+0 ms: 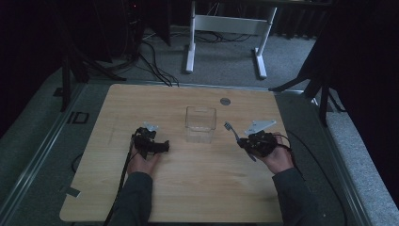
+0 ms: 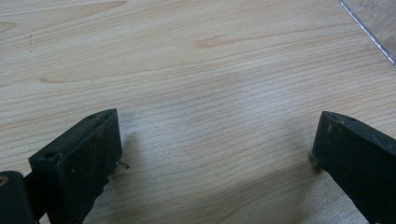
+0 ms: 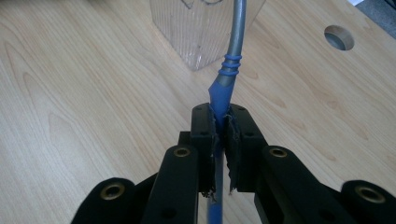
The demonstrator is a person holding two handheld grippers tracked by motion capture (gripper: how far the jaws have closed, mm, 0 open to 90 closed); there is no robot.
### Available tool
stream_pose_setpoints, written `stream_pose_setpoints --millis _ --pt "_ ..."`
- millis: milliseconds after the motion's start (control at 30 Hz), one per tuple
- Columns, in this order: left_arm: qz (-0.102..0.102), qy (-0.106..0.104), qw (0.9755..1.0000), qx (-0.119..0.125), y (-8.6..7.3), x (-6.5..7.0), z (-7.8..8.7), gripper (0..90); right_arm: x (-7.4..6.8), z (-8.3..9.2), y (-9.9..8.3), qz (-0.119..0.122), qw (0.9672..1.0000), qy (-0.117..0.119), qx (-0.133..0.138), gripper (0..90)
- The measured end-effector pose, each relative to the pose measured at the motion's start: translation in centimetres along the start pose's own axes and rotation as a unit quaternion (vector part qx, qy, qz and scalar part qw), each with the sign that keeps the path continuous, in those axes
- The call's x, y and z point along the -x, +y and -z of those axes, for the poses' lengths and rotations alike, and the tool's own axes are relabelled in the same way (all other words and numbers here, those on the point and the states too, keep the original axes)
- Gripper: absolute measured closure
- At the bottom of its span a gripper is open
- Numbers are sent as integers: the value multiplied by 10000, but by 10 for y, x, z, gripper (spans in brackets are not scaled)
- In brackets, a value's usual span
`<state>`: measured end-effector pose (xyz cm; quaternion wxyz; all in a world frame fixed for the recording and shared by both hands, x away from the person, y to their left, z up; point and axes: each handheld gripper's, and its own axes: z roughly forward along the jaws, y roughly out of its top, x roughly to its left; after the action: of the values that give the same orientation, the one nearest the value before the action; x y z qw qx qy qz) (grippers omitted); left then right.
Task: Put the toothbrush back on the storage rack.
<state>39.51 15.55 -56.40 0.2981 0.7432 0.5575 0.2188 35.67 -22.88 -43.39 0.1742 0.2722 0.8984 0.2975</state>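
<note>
Dim room; pale wooden tabletop (image 1: 197, 183). Clear container (image 1: 201, 123) at centre. Right gripper (image 3: 223, 135): fingers clamped on toothbrush (image 3: 223, 88) handle, just beside container. Left gripper (image 2: 217, 154): fingers wide, empty. Risk: the narrow pinch lets the toothbrush pivot and strike the rim.

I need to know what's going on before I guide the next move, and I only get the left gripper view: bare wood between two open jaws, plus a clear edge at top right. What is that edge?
Observer: It's a clear plastic box, open at the top, standing mid-table.
Operator: Is the other gripper holding anything?
Observer: Yes. The right gripper is shut on the blue handle of a toothbrush.
Operator: Which way does the brush point?
Observer: Its head is tilted up toward the box, just to the right of it and not inside.
</note>
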Motion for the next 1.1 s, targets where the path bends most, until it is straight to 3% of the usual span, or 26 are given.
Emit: stream_pose_setpoints --millis 667,1100 --pt "5 0 10000 4 0 0 0 16 4 3 4 -185 9988 -37 452 822" --pt "-4 1 10000 3 0 0 0 17 6 6 10 -354 9963 -73 786 822"
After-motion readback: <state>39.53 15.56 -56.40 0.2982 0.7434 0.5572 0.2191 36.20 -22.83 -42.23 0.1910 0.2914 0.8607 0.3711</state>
